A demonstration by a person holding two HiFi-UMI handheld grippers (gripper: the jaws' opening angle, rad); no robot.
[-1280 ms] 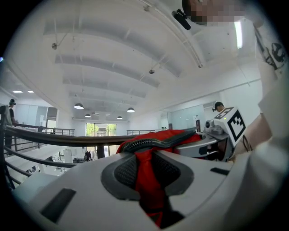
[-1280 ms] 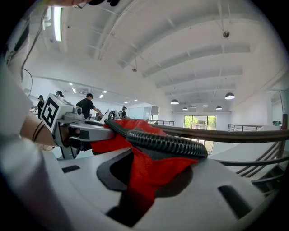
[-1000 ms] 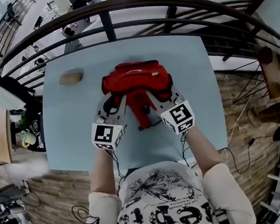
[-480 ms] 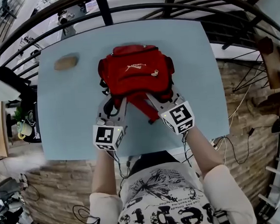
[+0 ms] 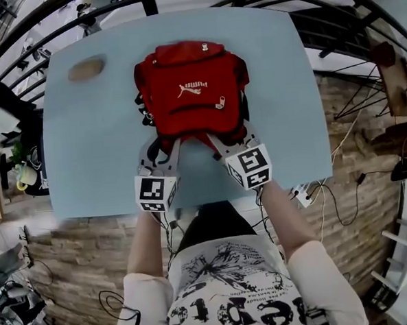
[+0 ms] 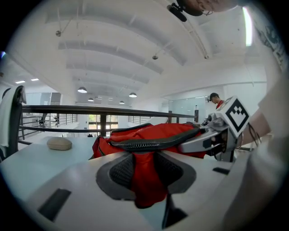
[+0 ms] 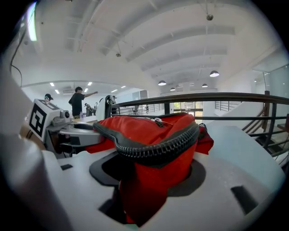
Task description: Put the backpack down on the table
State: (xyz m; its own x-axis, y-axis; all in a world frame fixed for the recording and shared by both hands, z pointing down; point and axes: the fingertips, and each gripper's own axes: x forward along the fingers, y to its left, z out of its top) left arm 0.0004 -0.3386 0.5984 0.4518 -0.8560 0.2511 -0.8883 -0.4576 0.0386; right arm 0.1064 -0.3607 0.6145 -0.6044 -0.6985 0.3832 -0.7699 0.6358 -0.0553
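Note:
The red backpack (image 5: 189, 90) lies flat on the light blue table (image 5: 94, 165), logo side up, its near edge towards me. My left gripper (image 5: 159, 142) is at that edge's left part. In the left gripper view red fabric (image 6: 143, 180) fills the gap between the pads (image 6: 122, 170), which have just been opening. My right gripper (image 5: 222, 138) is at the right part of the edge. Its jaws have also just been opening, and in the right gripper view the fabric and black zipper edge (image 7: 153, 146) sit between them, with a dark gap at the left pad.
A brown oval object (image 5: 86, 68) lies on the table's far left part. A dark metal railing (image 5: 145, 0) curves behind the far edge. Bare tabletop lies left and right of the backpack. Cables and a power strip (image 5: 302, 195) are on the floor at the right.
The backpack has gone from bunched and raised to lying flat on the table with its front face showing. Both grippers have come down with it, staying at its near edge.

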